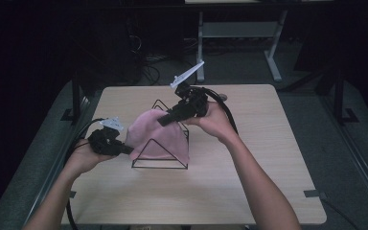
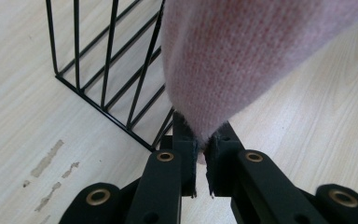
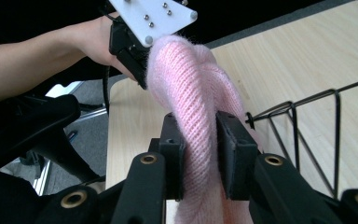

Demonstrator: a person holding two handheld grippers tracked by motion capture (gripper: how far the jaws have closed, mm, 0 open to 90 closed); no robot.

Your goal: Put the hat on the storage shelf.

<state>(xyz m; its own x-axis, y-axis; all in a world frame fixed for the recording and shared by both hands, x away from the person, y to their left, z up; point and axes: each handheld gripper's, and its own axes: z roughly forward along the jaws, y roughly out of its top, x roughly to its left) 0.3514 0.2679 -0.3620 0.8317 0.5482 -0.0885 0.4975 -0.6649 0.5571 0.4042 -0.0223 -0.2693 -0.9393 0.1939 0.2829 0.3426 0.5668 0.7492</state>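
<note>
A pink knitted cloth (image 1: 154, 136) is draped over a black wire rack (image 1: 159, 165) shaped like a tent, in the middle of the table. My left gripper (image 1: 127, 149) is at the cloth's lower left edge and is shut on it; in the left gripper view the jaws pinch a corner of the pink knitted cloth (image 2: 223, 60) beside the wire rack (image 2: 107, 79). My right gripper (image 1: 165, 120) is at the top of the rack, shut on a bunched fold of the pink knitted cloth (image 3: 193, 107). The left gripper (image 3: 140, 74) shows beyond that fold.
The light wooden table (image 1: 249, 191) has bare room at the front and the right. A few scuff marks (image 2: 51, 161) lie on the table near the rack. Beyond the far edge are a table frame's legs (image 1: 273, 60) and cables on the dark floor.
</note>
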